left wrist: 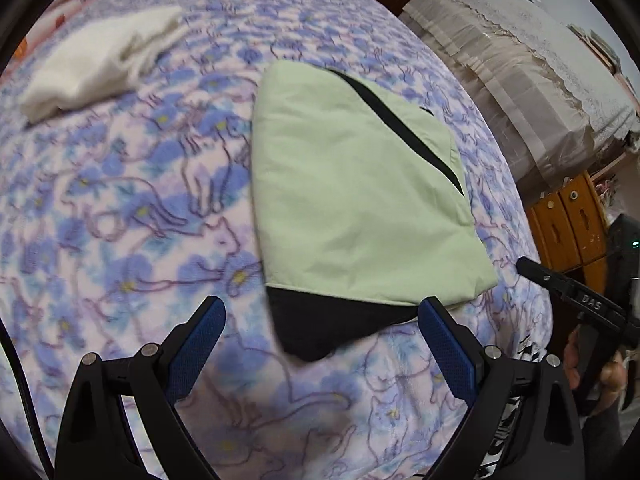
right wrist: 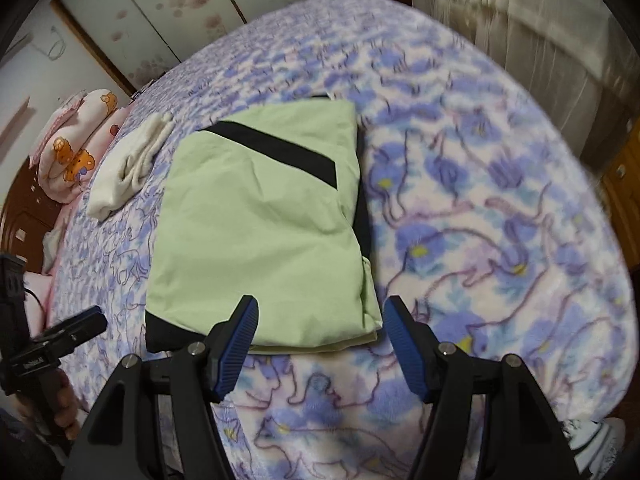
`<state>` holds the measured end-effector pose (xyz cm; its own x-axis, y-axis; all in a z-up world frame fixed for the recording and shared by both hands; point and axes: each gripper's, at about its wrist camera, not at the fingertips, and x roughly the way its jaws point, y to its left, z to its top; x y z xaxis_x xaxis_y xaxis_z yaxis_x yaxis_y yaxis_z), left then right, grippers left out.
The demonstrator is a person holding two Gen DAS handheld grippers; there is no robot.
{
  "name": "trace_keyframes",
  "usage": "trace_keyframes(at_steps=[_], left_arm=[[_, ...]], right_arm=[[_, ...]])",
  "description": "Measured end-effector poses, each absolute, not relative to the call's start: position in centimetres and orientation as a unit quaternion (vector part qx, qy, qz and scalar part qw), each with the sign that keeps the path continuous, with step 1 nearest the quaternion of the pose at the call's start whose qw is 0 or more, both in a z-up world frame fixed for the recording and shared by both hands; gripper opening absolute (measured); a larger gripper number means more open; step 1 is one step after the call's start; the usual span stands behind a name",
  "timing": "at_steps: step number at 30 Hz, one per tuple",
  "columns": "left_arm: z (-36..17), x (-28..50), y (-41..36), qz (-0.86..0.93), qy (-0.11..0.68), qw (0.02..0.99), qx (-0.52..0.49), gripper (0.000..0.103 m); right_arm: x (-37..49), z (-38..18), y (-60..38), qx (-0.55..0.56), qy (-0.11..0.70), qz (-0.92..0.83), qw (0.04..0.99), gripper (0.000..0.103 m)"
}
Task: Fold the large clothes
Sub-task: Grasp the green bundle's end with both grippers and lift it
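pale green garment with black trim lies folded into a compact rectangle near the middle of the bed, toward its near edge. the fold looks essentially done; perhaps only tidying is left. left gripper and right gripper both hover released, holding nothing. a folded white cloth sits farther off.
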<state>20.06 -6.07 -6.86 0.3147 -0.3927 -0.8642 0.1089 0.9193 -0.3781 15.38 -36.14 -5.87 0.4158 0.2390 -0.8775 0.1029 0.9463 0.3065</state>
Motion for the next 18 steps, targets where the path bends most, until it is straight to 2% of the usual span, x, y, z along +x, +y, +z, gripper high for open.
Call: trace_keyframes(at_steps=[5,18], left_arm=[[-9.2,22.1,-6.4,-0.163,0.572,0.79,-0.147,0.096],[-13.3,25.9,-6.6,-0.17,0.588,0.773,-0.168,0.096]], right_arm=[[17.5,-8.9,-37.5,0.211,0.551,0.076,0.804,0.065],[21.7,-12.8,-38.1,0.208,0.56,0.121,0.792,0.065]])
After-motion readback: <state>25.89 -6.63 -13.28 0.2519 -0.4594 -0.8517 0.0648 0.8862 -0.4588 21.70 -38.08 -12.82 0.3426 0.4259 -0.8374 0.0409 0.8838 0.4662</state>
